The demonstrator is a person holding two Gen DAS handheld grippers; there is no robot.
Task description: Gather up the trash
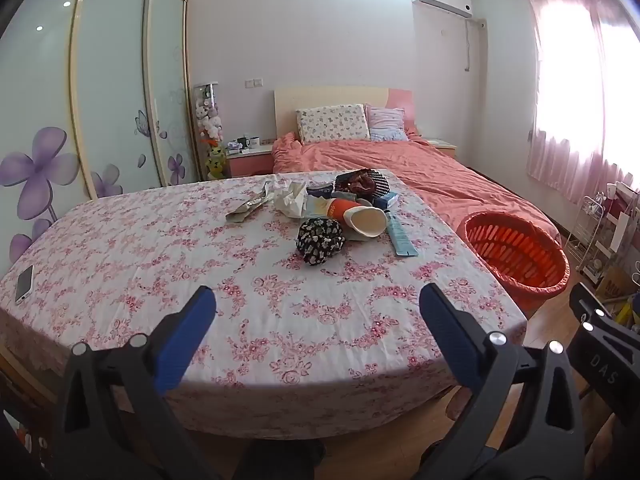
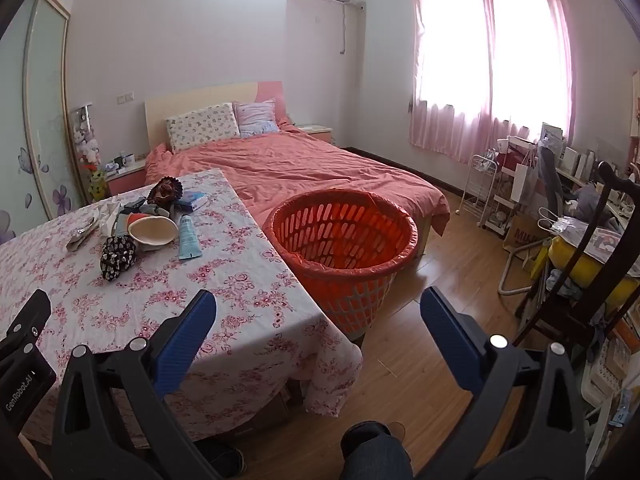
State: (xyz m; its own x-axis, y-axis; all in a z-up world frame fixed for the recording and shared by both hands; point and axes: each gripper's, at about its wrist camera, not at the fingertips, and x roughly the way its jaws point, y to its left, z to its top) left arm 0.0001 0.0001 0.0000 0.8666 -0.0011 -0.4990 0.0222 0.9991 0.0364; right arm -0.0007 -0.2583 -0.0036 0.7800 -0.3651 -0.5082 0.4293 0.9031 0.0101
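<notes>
2 hand-held grippers, left hand-held gripper (image 1: 318, 300) and right hand-held gripper (image 2: 318, 304), hover spread wide and empty; trash pile (image 1: 340, 208) lies on the table (image 1: 160, 260), orange basket (image 2: 344, 236) beside.

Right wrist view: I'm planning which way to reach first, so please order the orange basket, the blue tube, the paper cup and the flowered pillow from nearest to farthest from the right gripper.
From the right gripper:
1. Orange basket, on the floor straight ahead, beside the table.
2. Blue tube, on the table, ahead and left.
3. Paper cup, just left of the tube; close behind it.
4. Flowered pillow, at the bed's head.
</notes>
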